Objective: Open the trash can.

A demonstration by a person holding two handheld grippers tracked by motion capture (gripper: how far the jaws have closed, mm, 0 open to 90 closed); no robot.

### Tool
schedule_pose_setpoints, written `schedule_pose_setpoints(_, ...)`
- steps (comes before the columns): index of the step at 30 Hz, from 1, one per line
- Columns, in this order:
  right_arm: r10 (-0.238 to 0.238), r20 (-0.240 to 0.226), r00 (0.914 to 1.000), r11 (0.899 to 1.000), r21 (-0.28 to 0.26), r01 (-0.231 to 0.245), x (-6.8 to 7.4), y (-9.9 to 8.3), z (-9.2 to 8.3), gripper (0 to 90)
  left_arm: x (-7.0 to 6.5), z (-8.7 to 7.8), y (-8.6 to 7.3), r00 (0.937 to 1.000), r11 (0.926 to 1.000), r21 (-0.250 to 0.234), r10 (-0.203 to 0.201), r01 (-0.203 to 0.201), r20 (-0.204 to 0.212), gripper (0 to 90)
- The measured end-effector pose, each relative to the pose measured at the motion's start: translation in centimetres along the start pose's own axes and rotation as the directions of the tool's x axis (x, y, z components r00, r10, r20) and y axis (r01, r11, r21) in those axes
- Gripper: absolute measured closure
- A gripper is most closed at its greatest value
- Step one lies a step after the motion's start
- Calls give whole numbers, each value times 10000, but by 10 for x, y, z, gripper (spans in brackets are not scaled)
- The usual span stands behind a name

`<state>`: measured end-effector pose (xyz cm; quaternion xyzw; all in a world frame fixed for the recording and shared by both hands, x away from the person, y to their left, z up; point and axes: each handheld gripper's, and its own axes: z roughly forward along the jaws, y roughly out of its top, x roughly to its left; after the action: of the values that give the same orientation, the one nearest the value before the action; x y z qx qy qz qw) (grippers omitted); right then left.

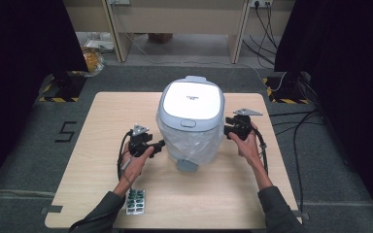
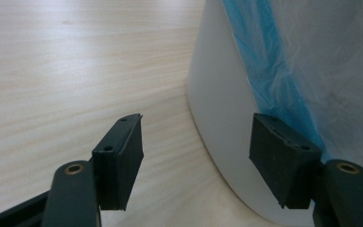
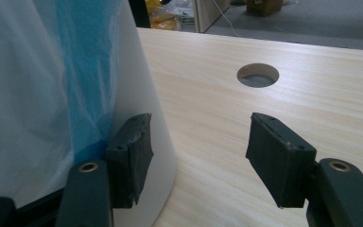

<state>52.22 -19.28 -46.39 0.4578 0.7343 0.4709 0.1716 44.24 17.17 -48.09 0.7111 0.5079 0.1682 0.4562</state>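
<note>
A white pedal bin (image 1: 167, 112) with a pale grey lid (image 1: 193, 99) stands in the middle of the wooden table (image 1: 102, 145). A clear bag (image 1: 194, 141) with a blue edge hangs over its sides. My left gripper (image 1: 159, 144) is at the bin's lower left side. In the left gripper view its jaws stand apart (image 2: 196, 156): one pad is over bare table, the other lies by the bin wall (image 2: 217, 109) and the bag's blue edge (image 2: 274, 80). My right gripper (image 1: 227, 128) is at the bin's right side, jaws apart (image 3: 198, 156), with one pad by the bin wall (image 3: 146, 94).
A grey foot pedal (image 1: 187, 165) sticks out at the bin's front. A blister pack of green pills (image 1: 136, 201) lies near the table's front left edge. The right gripper view has a round cable hole (image 3: 258, 74) in the tabletop. Cables and desk legs stand beyond the table.
</note>
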Motion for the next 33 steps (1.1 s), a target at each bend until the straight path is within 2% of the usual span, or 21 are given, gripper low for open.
schedule_pose_setpoints(6, 12, 13, 10000, 10000, 95, -12, 0, 6, 8, 417, -2, -2, -5, 9997, 9998, -74, -167, 168, 172, 344)
schedule_pose_setpoints(9, 131, 69, 9999, 9999, 102, -132, -2, 7, 9, 395, -4, -2, -5, 9999, 10000, -41, -7, 8, 150, 330)
schedule_pose_setpoints(13, 260, 235, 9994, 9994, 201, -264, -3, 5, 9, 335, -4, -1, -6, 9999, 9999, -109, -21, 23, 151, 304)
schedule_pose_setpoints(15, 492, 309, 9983, 9982, 336, -502, -6, 1, 6, 225, -5, -1, -6, 9999, 9999, -128, -13, 15, 169, 304)
schedule_pose_setpoints(16, 492, 309, 9983, 9982, 336, -502, -6, 1, 6, 225, -5, -1, -6, 9999, 9999, -128, -13, 15, 169, 300)
schedule_pose_setpoints(17, 541, 528, 9971, 9968, 562, -570, -7, 0, 4, 216, -6, -1, -7, 9998, 10000, -97, -2, 4, 201, 300)
schedule_pose_setpoints(18, 545, 788, 9954, 9962, 635, -595, -9, -3, -1, 218, -7, 0, -7, 9997, 10000, -78, -10, 12, 260, 294)
schedule_pose_setpoints(19, 785, 881, 9930, 9956, 433, -826, -11, -8, -11, 215, -9, 1, -7, 9992, 10000, -71, -11, 14, 395, 278)
schedule_pose_setpoints(22, 828, 1124, 9902, 9955, 373, -875, -11, -12, -23, 205, -11, 1, -7, 9988, 9999, 2, 100, -100, 476, 259)
schedule_pose_setpoints(23, 496, 1649, 9851, 9973, 458, -579, -7, -19, -37, 205, -10, 1, -6, 9987, 10000, -52, 81, -78, 507, 239)
schedule_pose_setpoints(24, 496, 1649, 9851, 9973, 458, -579, -7, -19, -37, 205, -8, -1, -5, 9985, 9999, -120, 45, -39, 544, 239)
schedule_pose_setpoints(25, 354, 1757, 9838, 9979, 464, -442, -3, -24, -45, 200, -6, -3, -5, 9988, 9999, -168, 23, -15, 495, 232)
schedule_pose_setpoints(28, -97, 1597, 9871, 9991, 423, 30, 12, -40, -70, 172, 10, -15, -6, 9993, 9996, -152, -237, 242, 299, 221)
schedule_pose_setpoints(29, -269, 1156, 9929, 9990, 375, 227, 26, -53, -85, 168, 13, -18, -7, 9994, 9997, -72, -224, 226, 277, 208)
schedule_pose_setpoints(30, -269, 1156, 9929, 9990, 375, 227, 26, -53, -85, 169, 17, -23, -8, 9997, 9999, 34, -135, 134, 204, 208)
schedule_pose_setpoints(33, -591, 842, 9947, 9974, 461, 553, 48, -69, -99, 168, 31, -38, -15, 9999, 9998, 174, -47, 50, -157, 203)
